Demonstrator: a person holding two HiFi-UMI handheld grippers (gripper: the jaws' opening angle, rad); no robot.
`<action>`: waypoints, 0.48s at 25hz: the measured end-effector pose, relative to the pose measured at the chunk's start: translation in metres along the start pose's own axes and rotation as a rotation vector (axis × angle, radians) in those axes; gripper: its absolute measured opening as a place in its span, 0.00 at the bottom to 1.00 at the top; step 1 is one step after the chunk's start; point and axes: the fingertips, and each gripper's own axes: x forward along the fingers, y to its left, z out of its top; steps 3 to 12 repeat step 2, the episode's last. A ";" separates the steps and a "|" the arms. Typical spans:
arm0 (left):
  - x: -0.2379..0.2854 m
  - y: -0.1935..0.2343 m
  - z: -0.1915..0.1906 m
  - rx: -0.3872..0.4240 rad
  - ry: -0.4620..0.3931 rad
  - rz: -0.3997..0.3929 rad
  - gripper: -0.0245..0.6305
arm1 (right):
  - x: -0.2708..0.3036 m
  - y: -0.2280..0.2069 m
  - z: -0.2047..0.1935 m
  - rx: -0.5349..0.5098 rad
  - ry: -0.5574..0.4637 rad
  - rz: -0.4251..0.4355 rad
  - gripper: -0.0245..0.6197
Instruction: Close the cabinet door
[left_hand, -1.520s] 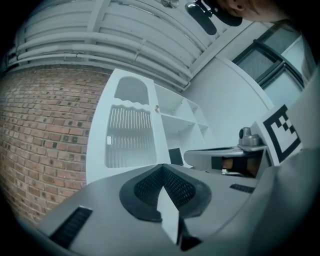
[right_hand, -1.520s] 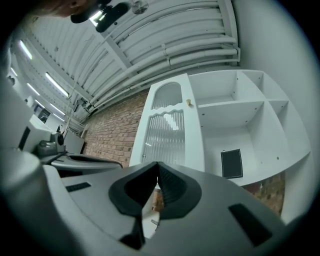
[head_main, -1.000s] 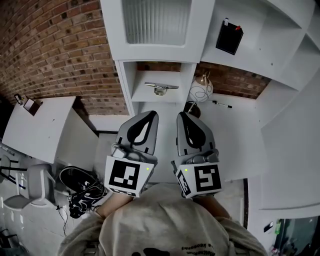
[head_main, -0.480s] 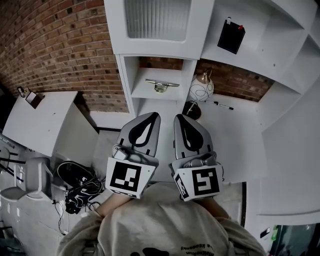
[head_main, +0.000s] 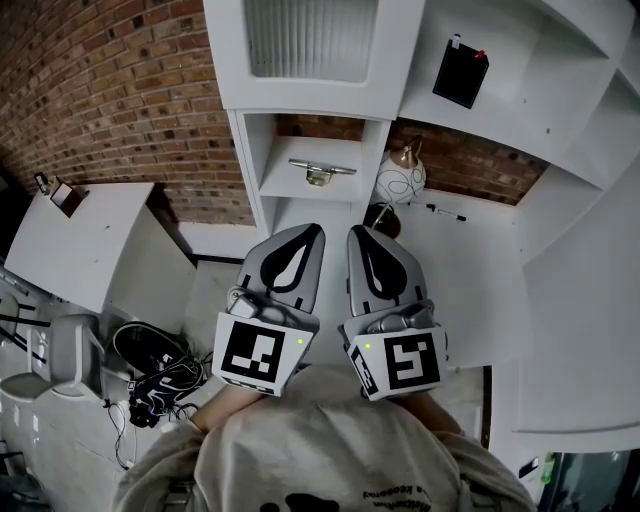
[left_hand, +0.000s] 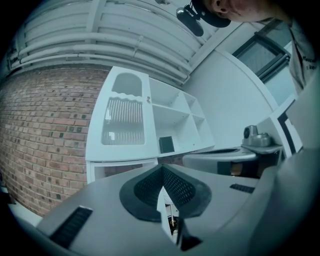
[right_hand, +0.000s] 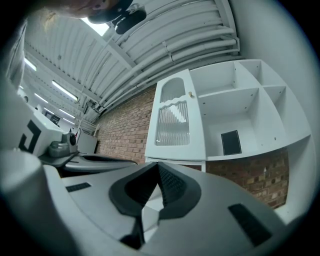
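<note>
The white cabinet door with its ribbed glass pane lies flush against the cabinet front, high above both grippers. It also shows in the left gripper view as door and in the right gripper view as door, with a small knob at its edge. My left gripper and right gripper are held side by side near my chest, well short of the cabinet. Both are shut with nothing between the jaws. The left tips meet, and so do the right tips.
Open white shelves right of the door hold a black box. Below the door a niche holds a metal piece; a round white lamp and a pen sit on the counter. A white table, chair and dark bag stand at the left.
My left gripper has edged slightly forward and toward the right one. Both stay shut and empty; the door looks the same.
</note>
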 end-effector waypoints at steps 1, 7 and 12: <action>0.001 0.000 0.000 0.000 -0.001 0.000 0.05 | 0.000 -0.001 -0.001 0.000 0.000 0.002 0.06; 0.002 -0.001 0.000 0.001 -0.002 0.001 0.05 | 0.001 -0.001 -0.001 0.000 -0.001 0.005 0.06; 0.002 -0.001 0.000 0.001 -0.002 0.001 0.05 | 0.001 -0.001 -0.001 0.000 -0.001 0.005 0.06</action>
